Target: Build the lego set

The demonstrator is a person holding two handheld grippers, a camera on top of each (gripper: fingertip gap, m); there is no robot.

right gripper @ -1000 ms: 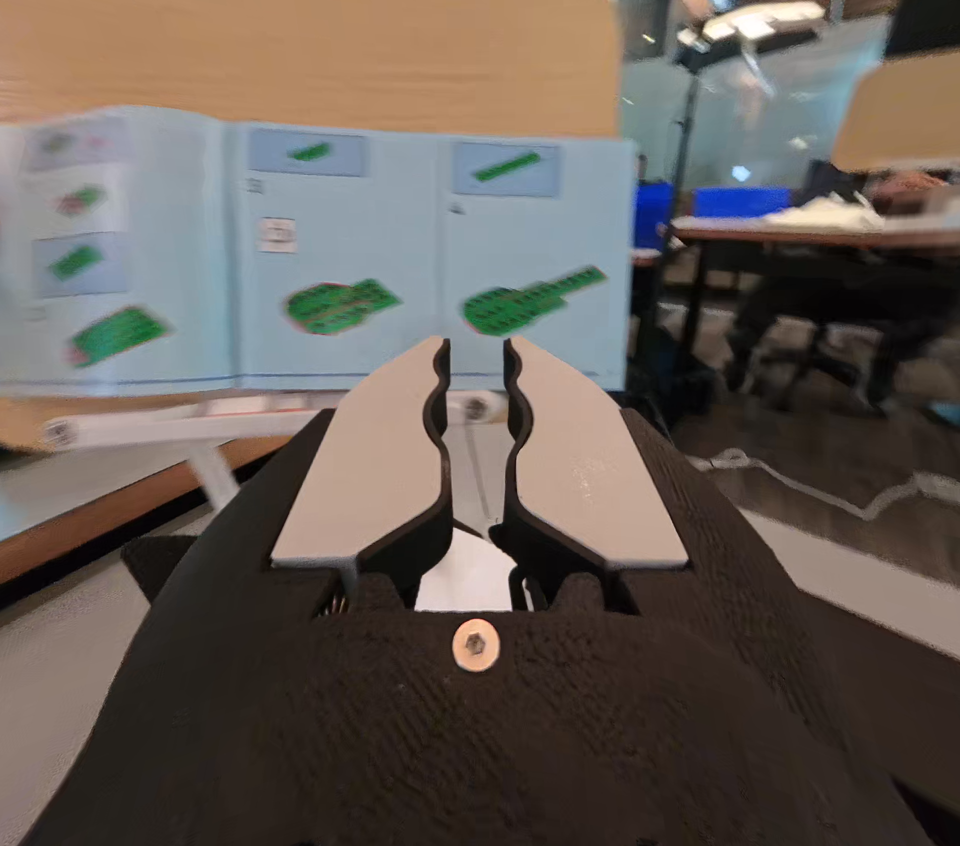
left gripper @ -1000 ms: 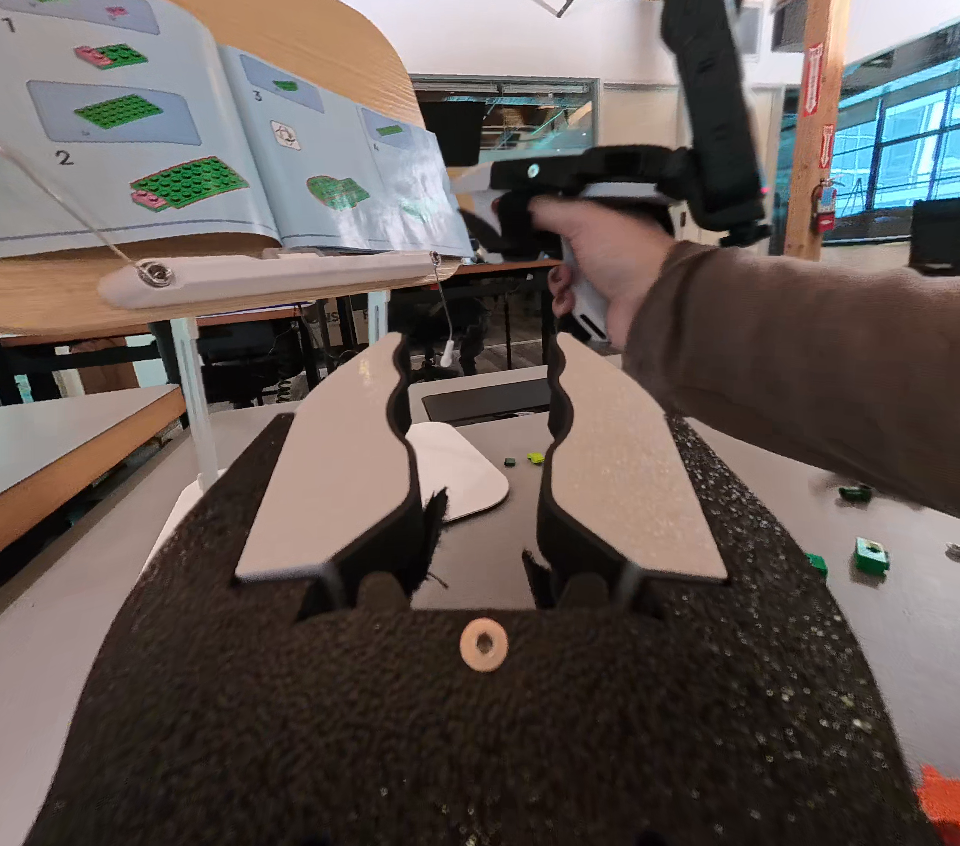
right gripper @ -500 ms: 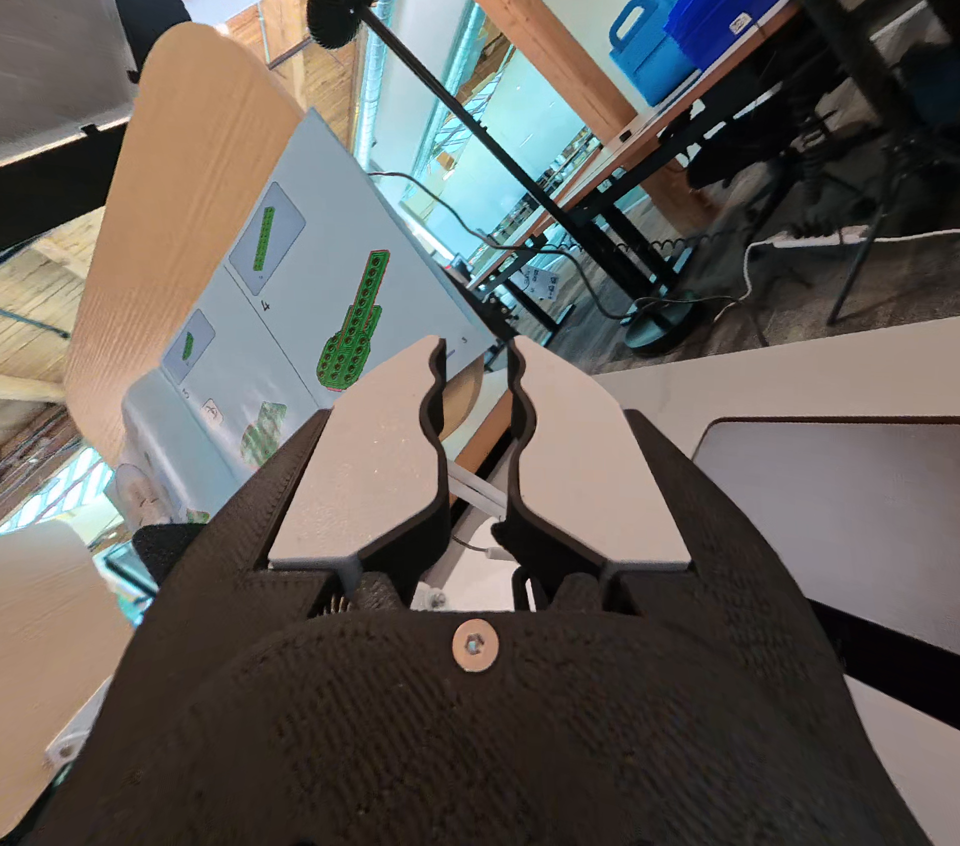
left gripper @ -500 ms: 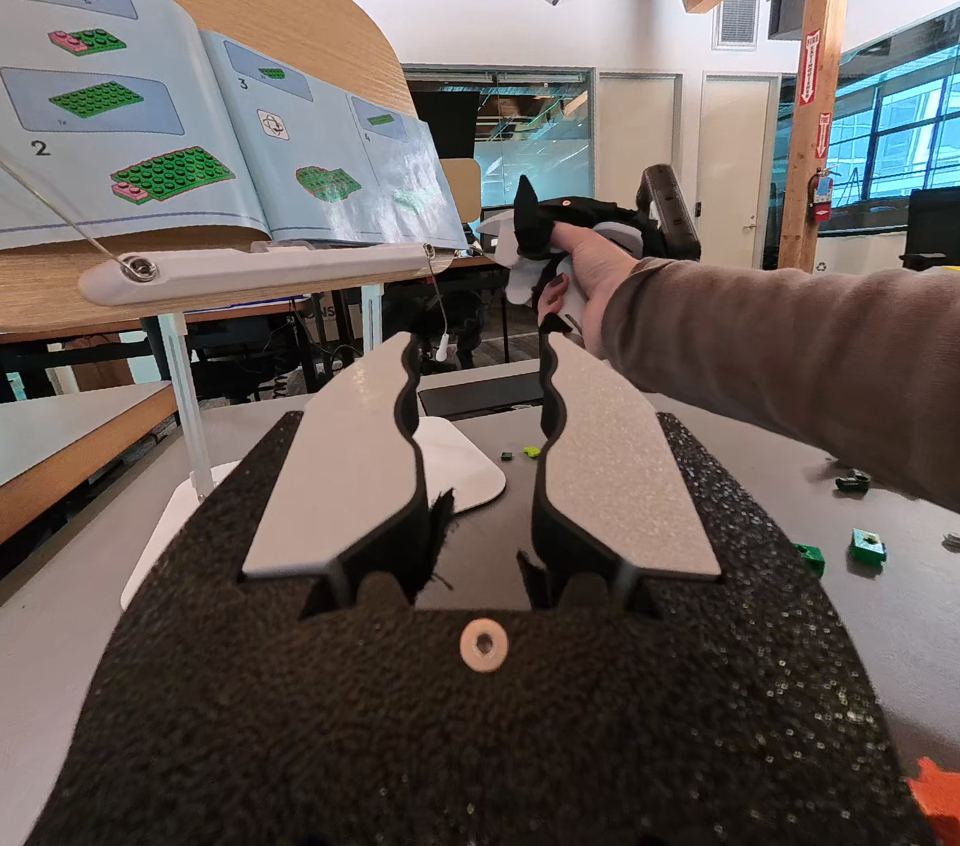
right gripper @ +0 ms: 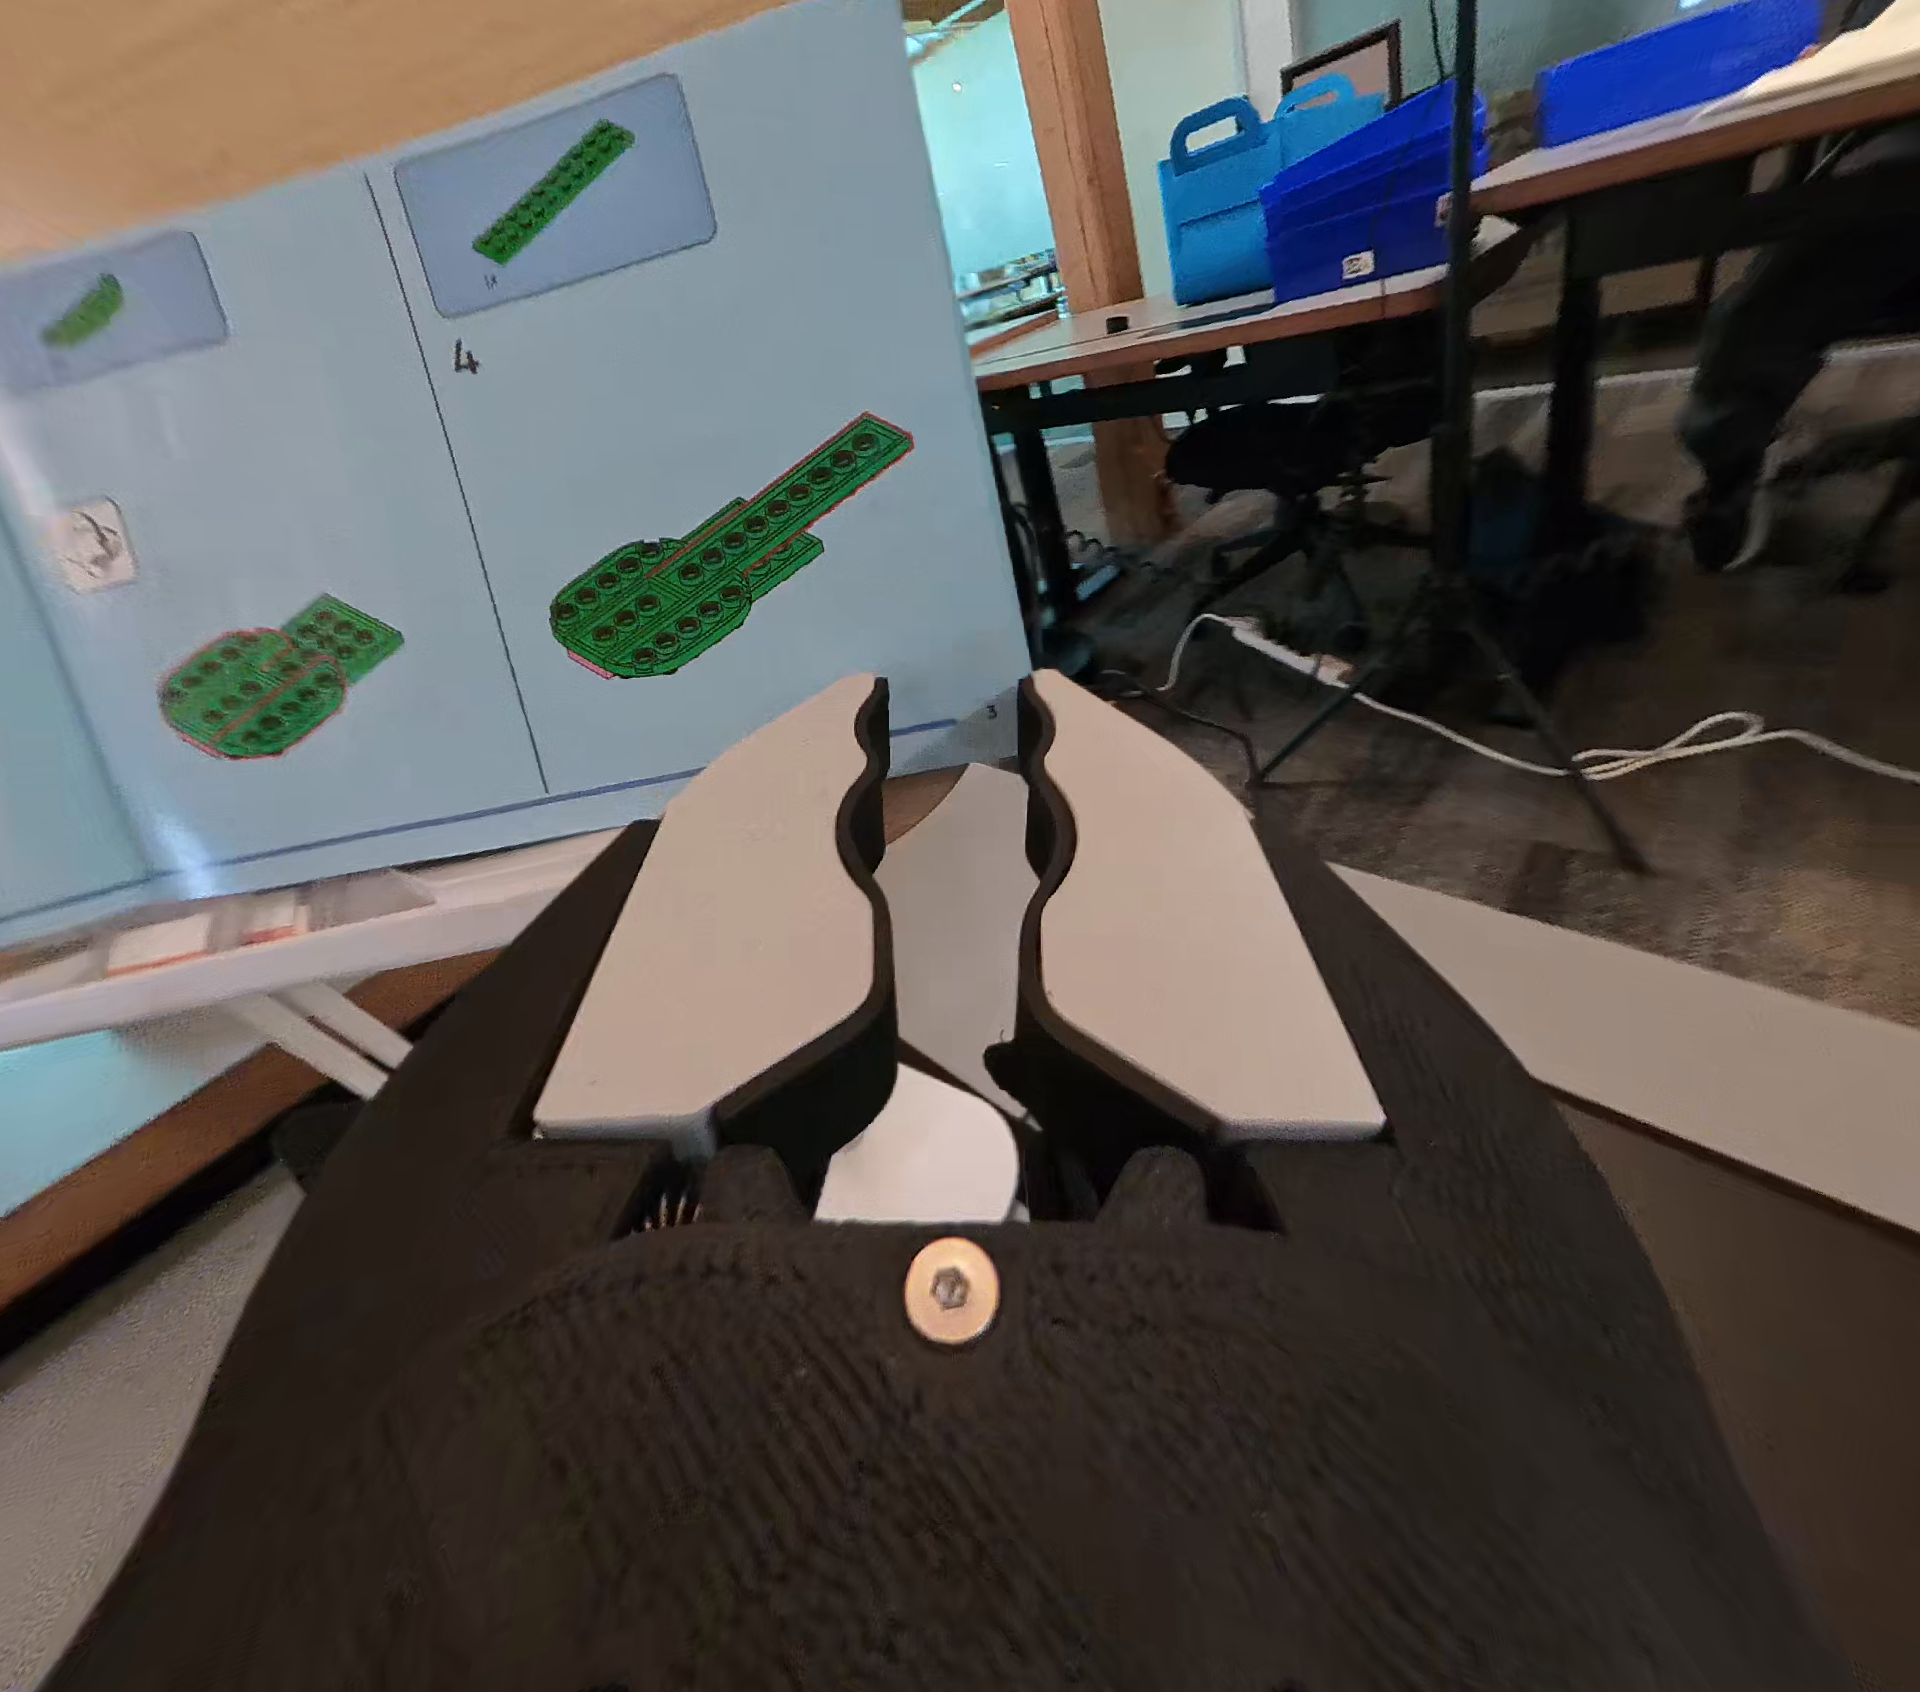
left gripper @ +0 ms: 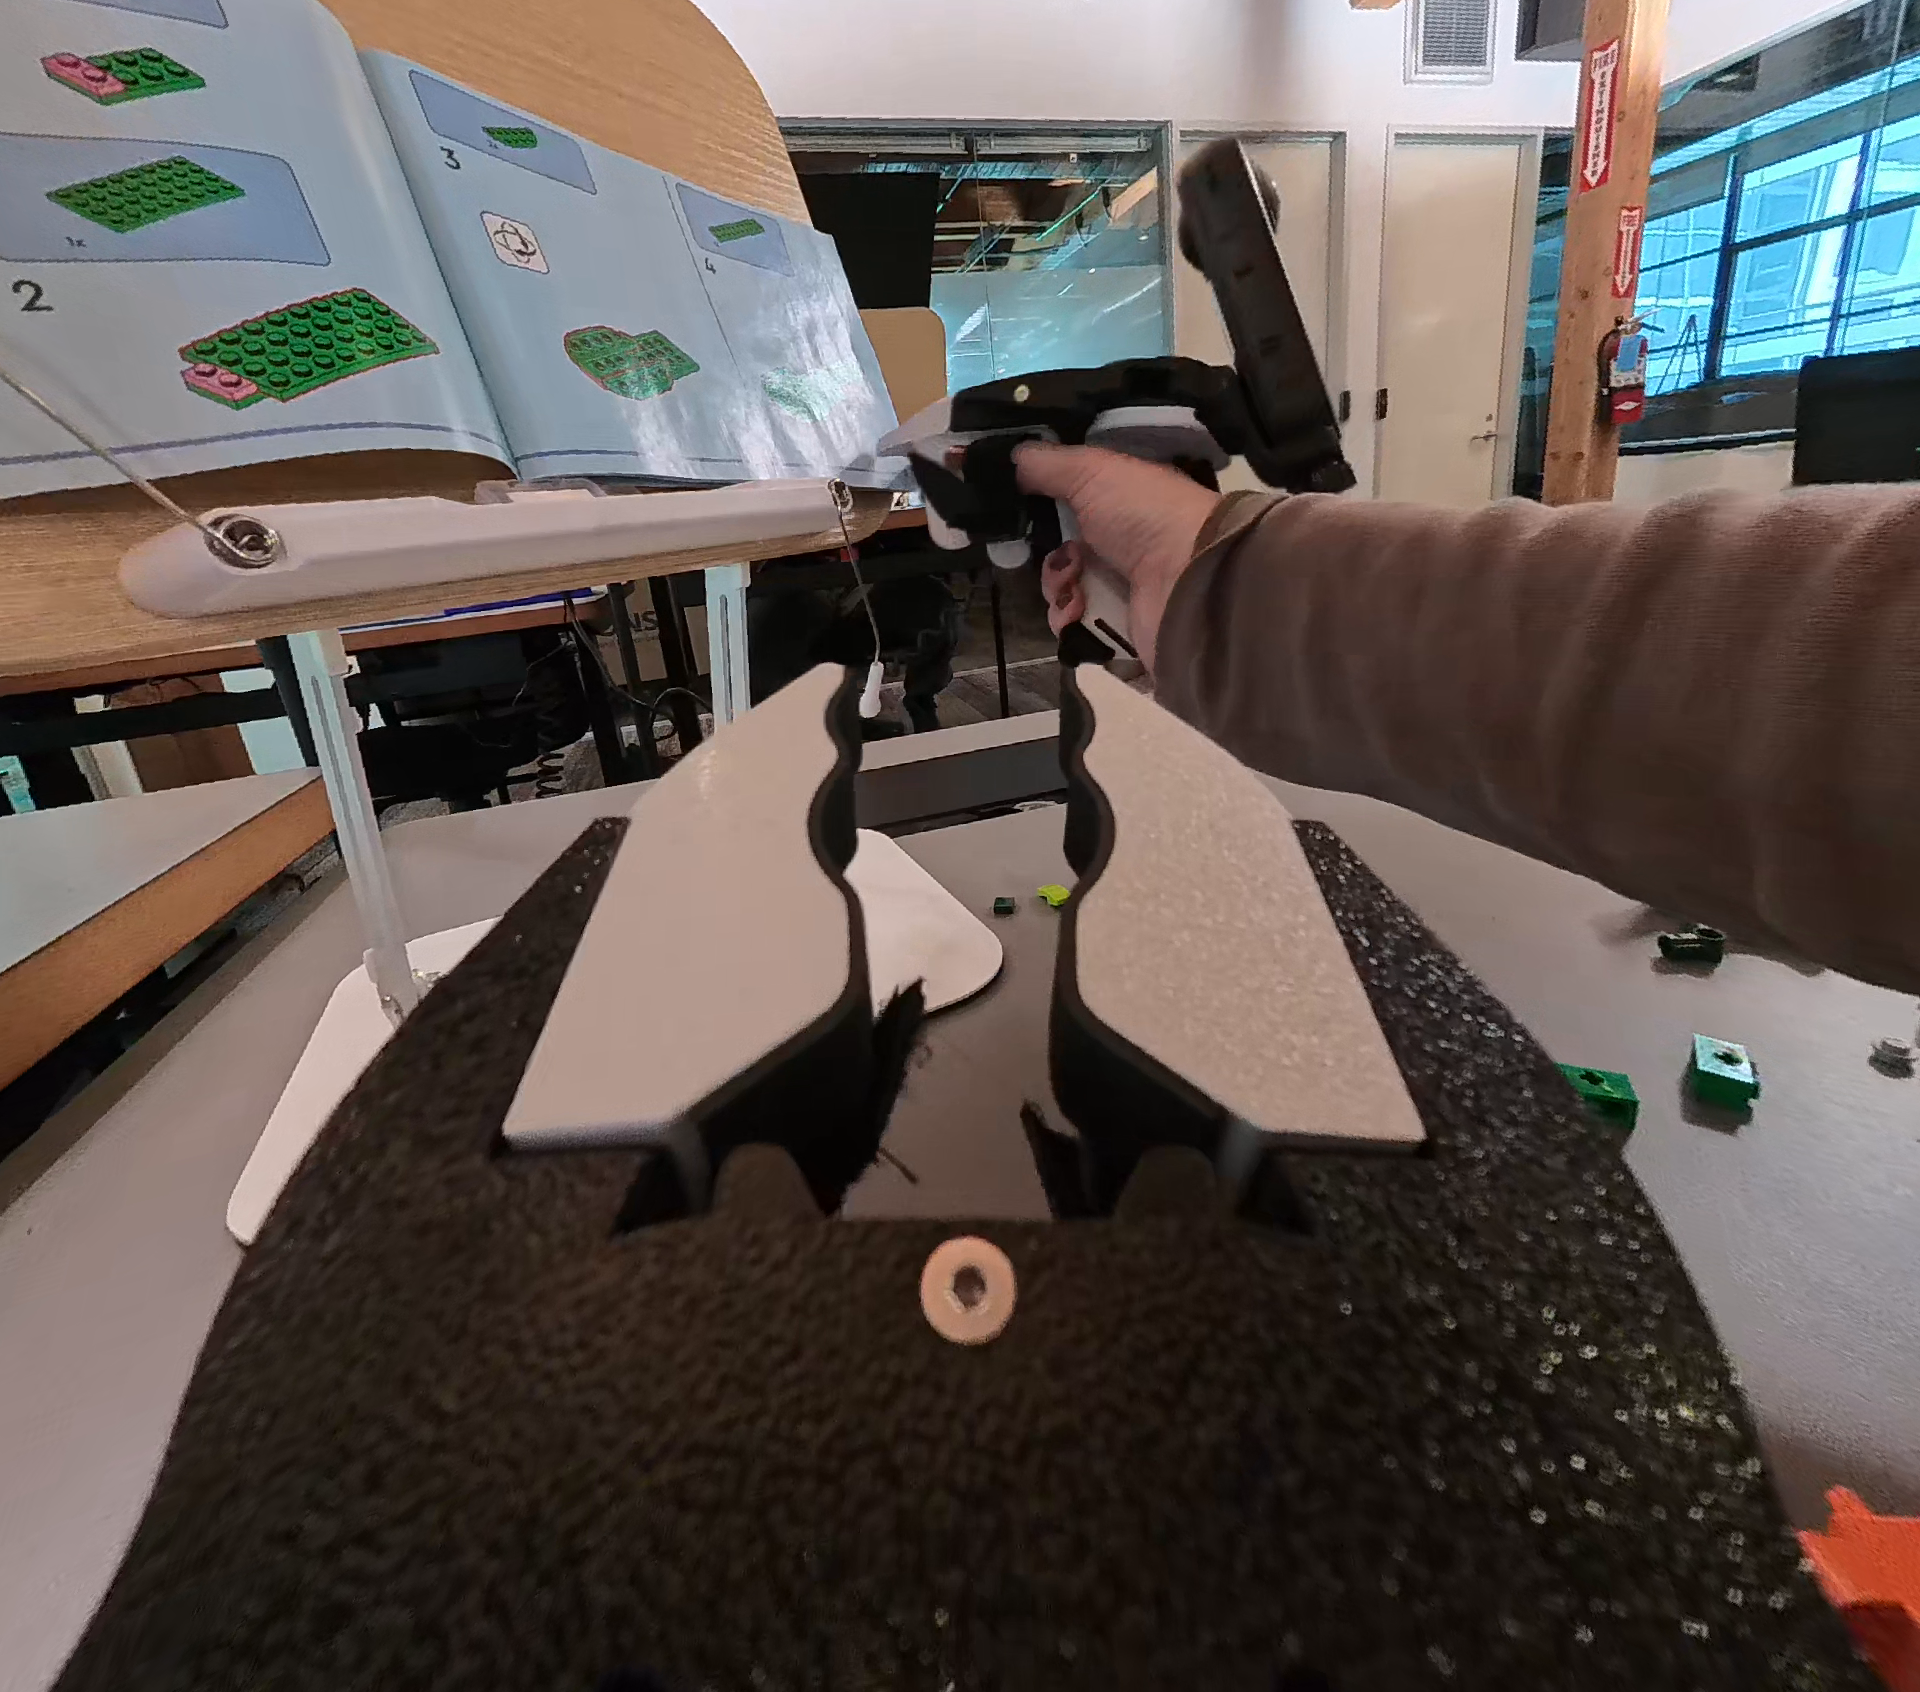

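The lego pieces lie loose on the grey table, low and to the right of the left gripper: two bright green bricks side by side, a dark green part beyond them, a grey stud at the far right. Two tiny bits, one dark and one lime, sit on the table straight ahead between its fingers. All are well apart from either gripper; nothing is built yet, as far as these views show.

These pieces should be light, hard and slick, likely to skid or flip if nudged; a squeeze across the flat side walls, not the studded top, looks safest.

The left gripper hovers over the table, jaws moderately apart and empty. The right gripper is raised, jaws narrowly parted, holding nothing, with its tips at the lower right corner of the booklet, which lies open on a wooden stand up and to the left of the left gripper. A hand grips the right tool's handle.
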